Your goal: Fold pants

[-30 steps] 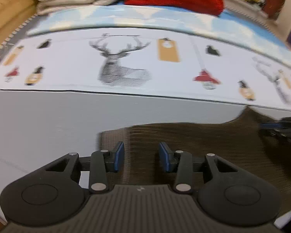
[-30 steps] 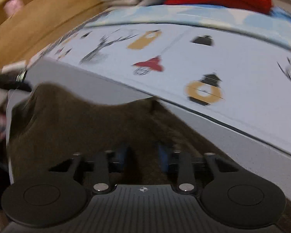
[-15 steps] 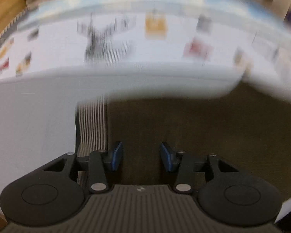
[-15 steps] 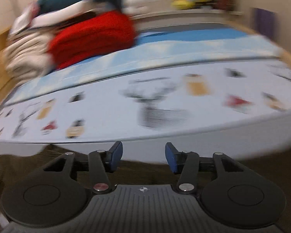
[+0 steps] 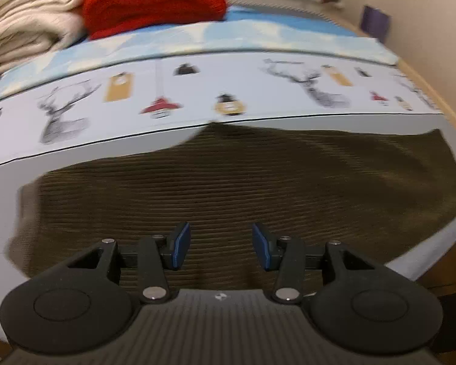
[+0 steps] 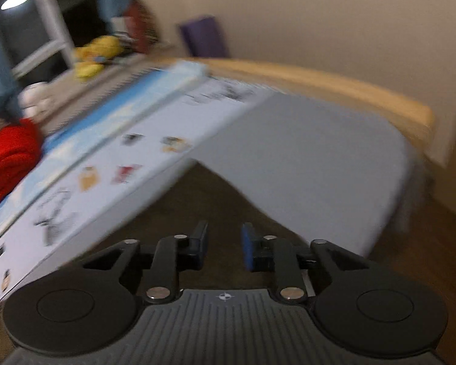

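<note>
- Left wrist view: my left tool (image 5: 217,245) hangs over the brown ribbed pants (image 5: 228,182), its blue pads apart and nothing between them, so it grips nothing.
- The pants lie spread wide across the grey front part of the bed (image 5: 76,164), reaching from the left side almost to the right edge. Their far edge peaks against the printed sheet (image 5: 197,91) with its deer and lanterns.
- Cream blankets (image 5: 27,27) and a red blanket (image 5: 152,0) are stacked at the far end, well apart from the pants.
- Right wrist view: this picture is blurred. My right tool (image 6: 223,248) has just been closing; its pads stand near each other with a narrow gap, and I see no cloth pinched there.
- Brown pants cloth (image 6: 197,200) shows below and ahead of it, ending in a point on the grey bed (image 6: 319,152).
- My judgement: the pants look laid out flat, perhaps one fold in. The shortening folds are left, and neither tool has an edge in hand yet.
</note>
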A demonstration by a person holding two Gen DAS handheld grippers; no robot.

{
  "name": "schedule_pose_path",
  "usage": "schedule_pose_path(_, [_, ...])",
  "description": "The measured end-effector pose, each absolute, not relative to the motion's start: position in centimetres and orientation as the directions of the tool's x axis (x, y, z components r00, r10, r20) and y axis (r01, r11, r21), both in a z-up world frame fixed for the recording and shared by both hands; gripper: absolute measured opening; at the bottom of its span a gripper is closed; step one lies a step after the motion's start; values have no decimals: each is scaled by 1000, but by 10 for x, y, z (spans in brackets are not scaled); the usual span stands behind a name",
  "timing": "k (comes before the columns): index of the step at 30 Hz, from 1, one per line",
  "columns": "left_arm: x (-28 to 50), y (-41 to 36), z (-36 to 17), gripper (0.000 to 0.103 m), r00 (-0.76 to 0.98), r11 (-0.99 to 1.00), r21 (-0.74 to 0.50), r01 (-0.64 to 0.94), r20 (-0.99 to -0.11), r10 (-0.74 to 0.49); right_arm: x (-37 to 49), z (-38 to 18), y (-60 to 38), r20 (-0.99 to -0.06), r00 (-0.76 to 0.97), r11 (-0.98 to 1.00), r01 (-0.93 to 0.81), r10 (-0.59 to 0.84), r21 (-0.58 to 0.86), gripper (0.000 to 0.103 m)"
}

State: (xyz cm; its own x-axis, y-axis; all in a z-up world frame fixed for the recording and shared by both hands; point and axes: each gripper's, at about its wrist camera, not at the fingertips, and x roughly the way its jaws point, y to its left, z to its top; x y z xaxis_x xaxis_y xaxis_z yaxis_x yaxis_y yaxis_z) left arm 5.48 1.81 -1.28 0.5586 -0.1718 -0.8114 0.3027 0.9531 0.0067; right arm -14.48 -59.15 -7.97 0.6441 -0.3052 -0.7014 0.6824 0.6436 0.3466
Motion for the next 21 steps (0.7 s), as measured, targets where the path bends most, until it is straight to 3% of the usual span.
schedule_pose_path(4, [50,-17,-60,50,515,937,52,346,-845,-143,-166,-113,-625,-759,601,468,762,-250,449,28])
schedule_pose_path(7, [62,-17,-106,57,364,932,77,353,-929,-61,-175,-141,-639,-796,583,310,797,-165,519,40])
schedule_pose_path(8, [65,-14,-104,62,372,943,66,328,-926,-65,-177,-146,-641,-797,585,269,800,-149,536,40])
schedule_pose_path(11, [73,-4,-99,62,367,960,22,278,-927,-85,-175,-156,-642,-772,627,185,775,-108,604,41])
schedule_pose_path(21, [66,-2,-97,62,373,948,62,311,-926,-62,-153,-166,-645,-807,584,201,804,-85,560,44])
